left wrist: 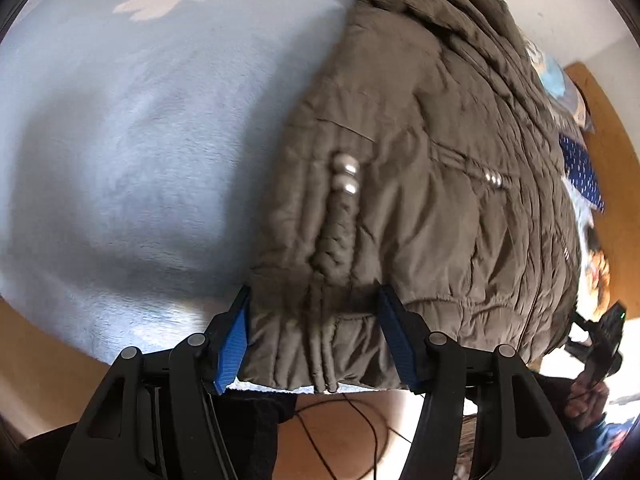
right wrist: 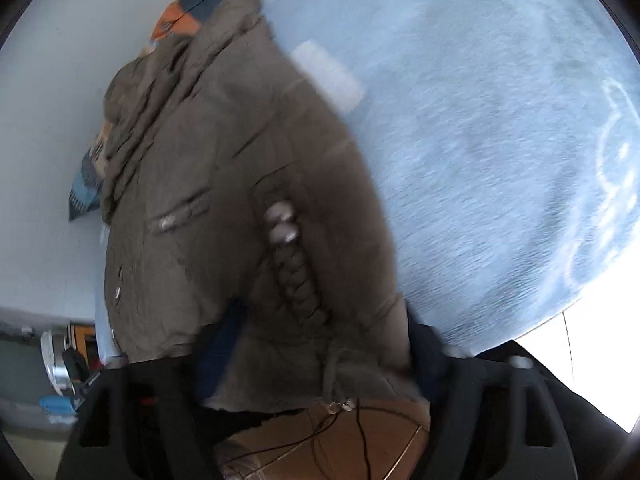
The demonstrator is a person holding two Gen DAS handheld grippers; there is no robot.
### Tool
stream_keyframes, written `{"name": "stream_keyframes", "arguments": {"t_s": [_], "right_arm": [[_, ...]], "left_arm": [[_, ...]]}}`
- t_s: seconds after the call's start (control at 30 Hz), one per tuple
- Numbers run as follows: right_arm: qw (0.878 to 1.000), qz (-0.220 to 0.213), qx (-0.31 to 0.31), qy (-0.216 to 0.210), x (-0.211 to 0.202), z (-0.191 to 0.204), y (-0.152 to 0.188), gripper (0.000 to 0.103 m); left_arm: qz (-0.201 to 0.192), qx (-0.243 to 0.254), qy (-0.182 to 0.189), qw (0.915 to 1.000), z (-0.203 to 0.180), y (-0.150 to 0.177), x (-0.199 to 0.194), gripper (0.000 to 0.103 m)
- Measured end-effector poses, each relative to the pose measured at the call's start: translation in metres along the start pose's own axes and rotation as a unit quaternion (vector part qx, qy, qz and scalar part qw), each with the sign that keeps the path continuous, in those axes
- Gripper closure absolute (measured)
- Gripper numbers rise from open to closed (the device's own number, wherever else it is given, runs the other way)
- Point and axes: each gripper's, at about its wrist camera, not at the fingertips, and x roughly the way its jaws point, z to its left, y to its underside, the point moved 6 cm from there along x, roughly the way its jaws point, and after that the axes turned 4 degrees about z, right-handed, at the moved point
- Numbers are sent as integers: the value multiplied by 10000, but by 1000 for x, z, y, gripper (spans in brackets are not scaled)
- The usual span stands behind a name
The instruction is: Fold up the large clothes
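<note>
Left gripper [left wrist: 314,322]: jaws on both sides of the jacket [left wrist: 420,184] hem, seemingly clamped on it
Right gripper [right wrist: 320,344]: blurred; hem between its jaws; grip unclear
Jacket: on the blue blanket [left wrist: 132,152]; long axis runs away from both grippers; collar farthest

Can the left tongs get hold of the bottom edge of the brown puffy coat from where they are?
Probably yes. The left tongs already straddle the coat's bottom hem at the edge of the blue blanket, and nothing blocks them. Whether they already pinch it is unclear.
</note>
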Motion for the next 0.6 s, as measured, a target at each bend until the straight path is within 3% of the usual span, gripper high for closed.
{"name": "stream_keyframes", "arguments": {"t_s": [0.07, 0.13, 0.23, 0.27, 0.3, 0.4, 0.47, 0.53, 0.6], "right_arm": [[9999, -37, -105, -33, -2, 5, 2, 56], [10000, -30, -8, -64, 0, 0, 3, 58], [9999, 22, 79, 129, 6, -5, 0, 47], [9996, 44, 115, 257, 9, -7, 0, 36], [9993, 64, 148, 325, 10, -10, -2, 32], [9994, 152, 179, 251, 17, -8, -4, 31], [9998, 186, -41, 108, 19, 4, -1, 61], [9994, 106, -314, 128, 16, 15, 1, 75], [9987, 34, -490, 154, 13, 23, 1, 78]], "left_arm": [[-88, 91, -84, 9999, -8, 5, -2, 45], [-147, 101, -144, 9997, -13, 9, -1, 45], [-221, -21, -383, 9990, -13, 16, 2, 42], [-222, -75, -472, 9986, -11, 17, 5, 37], [-220, -147, -568, 9980, -8, 17, 7, 29], [-194, -347, -399, 9984, -3, 15, 12, 27], [-175, -396, -309, 9986, -2, 14, 13, 28], [-222, -270, -129, 9993, -1, 21, 5, 53], [-328, -96, -58, 9994, -9, 22, 0, 67]]}}
